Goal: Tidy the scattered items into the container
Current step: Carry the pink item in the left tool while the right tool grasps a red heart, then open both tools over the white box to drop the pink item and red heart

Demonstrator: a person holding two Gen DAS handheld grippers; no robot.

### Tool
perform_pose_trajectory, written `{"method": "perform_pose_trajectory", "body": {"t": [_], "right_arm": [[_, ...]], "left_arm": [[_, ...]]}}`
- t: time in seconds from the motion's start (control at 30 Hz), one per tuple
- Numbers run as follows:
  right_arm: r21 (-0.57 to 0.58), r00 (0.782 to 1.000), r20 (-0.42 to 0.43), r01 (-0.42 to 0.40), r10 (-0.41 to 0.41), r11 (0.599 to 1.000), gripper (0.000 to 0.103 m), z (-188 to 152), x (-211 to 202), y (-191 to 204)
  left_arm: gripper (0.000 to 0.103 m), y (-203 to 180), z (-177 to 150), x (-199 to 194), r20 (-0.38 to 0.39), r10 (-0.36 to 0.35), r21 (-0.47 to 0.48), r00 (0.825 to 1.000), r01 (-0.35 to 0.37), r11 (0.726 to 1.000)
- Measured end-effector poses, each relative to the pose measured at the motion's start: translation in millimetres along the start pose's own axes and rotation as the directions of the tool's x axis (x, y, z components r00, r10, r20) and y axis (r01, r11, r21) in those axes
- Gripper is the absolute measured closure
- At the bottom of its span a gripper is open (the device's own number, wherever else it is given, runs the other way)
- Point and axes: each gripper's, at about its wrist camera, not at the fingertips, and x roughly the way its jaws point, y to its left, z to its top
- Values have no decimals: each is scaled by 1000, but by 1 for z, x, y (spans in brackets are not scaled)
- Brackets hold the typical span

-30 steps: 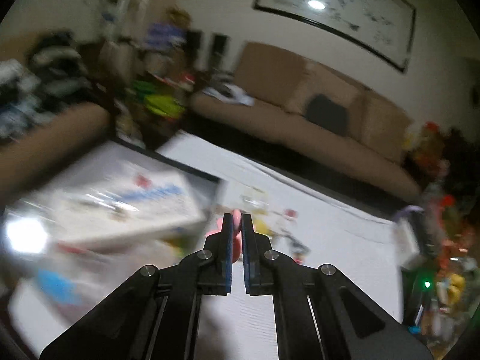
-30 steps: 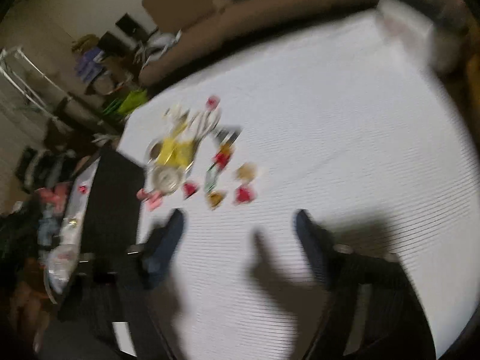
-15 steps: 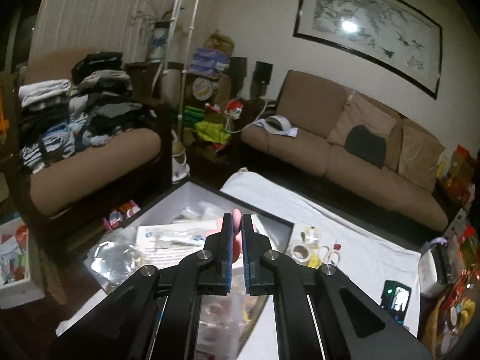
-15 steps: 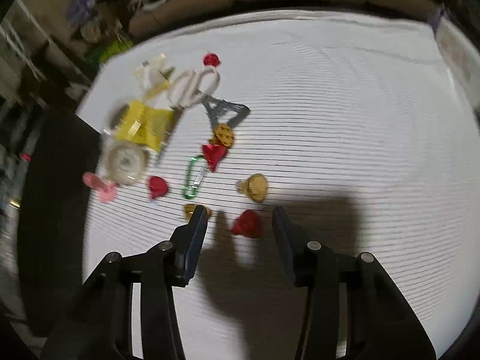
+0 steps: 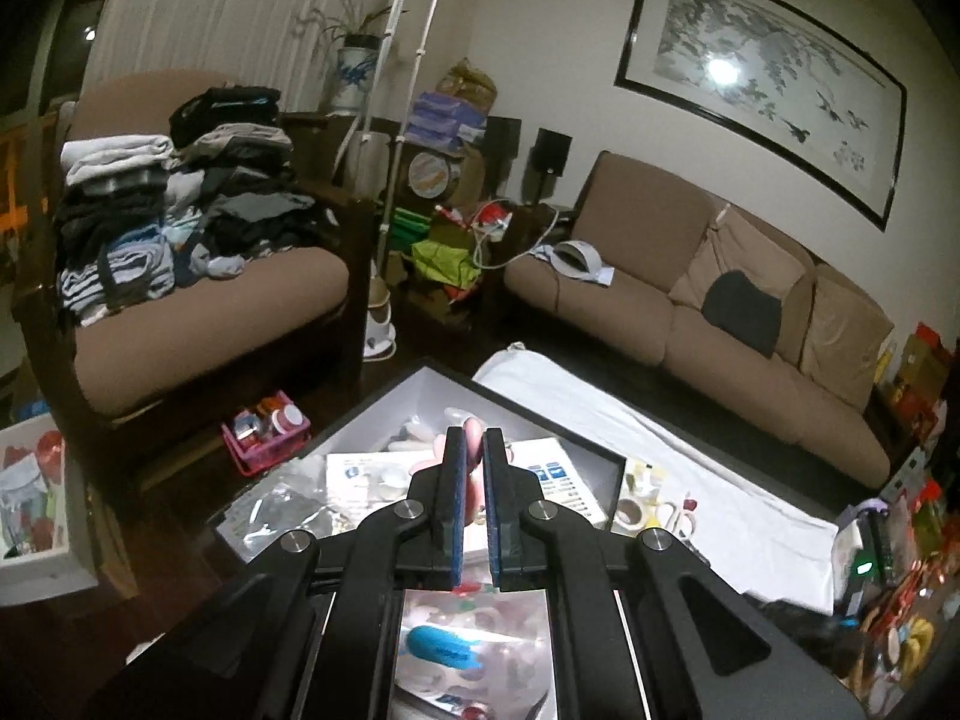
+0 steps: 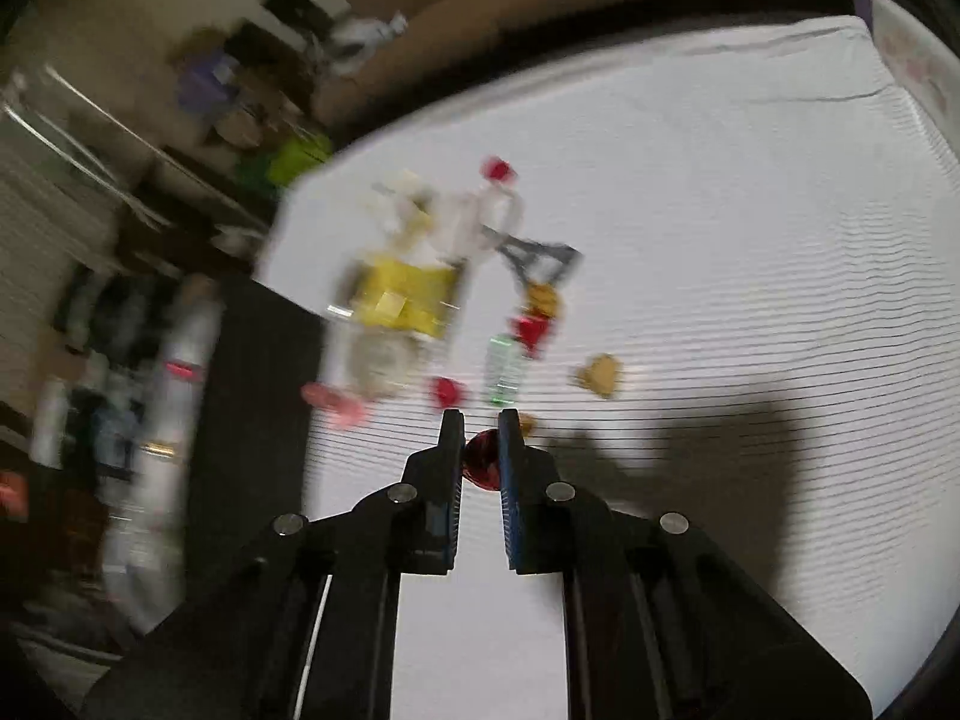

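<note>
Showing both tools closed on small items. Left tool [image 5: 471, 453]: its blue-padded fingers are pressed nearly together on a small pink rounded piece [image 5: 473, 438], held above the black-rimmed open box with a white interior [image 5: 576, 444], which lies directly ahead of and beneath the fingers and is already crowded with packets and papers. Right tool [image 6: 481, 447]: its jaws are closing onto a small dark-red rounded piece [image 6: 482, 461], gripped between the pads over the white ribbed cloth covering the surface [image 6: 720, 228]. Ahead of this tool, blurred, lie the remaining scattered items, among them a yellow packet [image 6: 408, 297] and a green clip [image 6: 503, 369].
</note>
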Motion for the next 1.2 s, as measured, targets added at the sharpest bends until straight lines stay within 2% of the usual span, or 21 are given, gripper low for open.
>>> {"method": "perform_pose_trajectory", "body": {"t": [0.13,0.23,0.3,0.4,0.5,0.57,0.67,0.8,1.0,1.03,1.07,1.1,1.13,1.2], "right_arm": [[-75,994,51,-90,94,993,92,4,-30,47],[-177,984,66,-154,167,972,92,-4,-42,103],[-248,975,44,-199,216,948,92,-11,-52,139],[-347,961,-31,-269,276,898,92,-30,-40,202],[-413,964,-88,-265,252,871,92,-47,-22,243],[-443,969,-112,-247,220,862,92,-56,-7,260],[-451,963,-147,-268,226,851,92,-69,10,274],[-455,960,-167,-278,226,846,92,-75,16,276],[-443,959,-169,-278,226,852,88,-69,14,273],[-441,960,-171,-278,224,853,84,-67,11,272],[-439,960,-174,-274,217,856,55,-65,9,271],[-444,967,-159,-249,197,861,21,-62,5,268],[-457,977,-120,-211,175,864,16,-59,-2,264],[-474,989,-43,-145,142,868,16,-51,-19,253]], "left_arm": [[99,13,3,-2,-1,-14,-16,1000,14,1000],[99,22,3,1,-16,-7,-17,1000,7,1000],[99,30,3,6,-30,-7,-30,1000,6,1000],[99,40,-1,20,-84,-24,-60,996,19,998],[99,45,-6,31,-125,1,-53,992,-8,999],[99,47,-6,35,-130,9,-52,992,-16,999],[99,48,-7,41,-139,1,-56,990,-9,998],[99,49,-7,48,-150,8,-54,989,-16,998],[99,52,-5,49,-141,-27,-94,990,14,995],[91,51,-6,50,-143,-35,-95,989,21,995],[62,50,-6,51,-147,-40,-97,988,26,995],[41,48,-7,52,-149,-38,-102,988,23,994],[14,47,-8,51,-144,-35,-109,989,19,994],[11,47,-9,48,-126,-36,-133,991,19,991]]}}
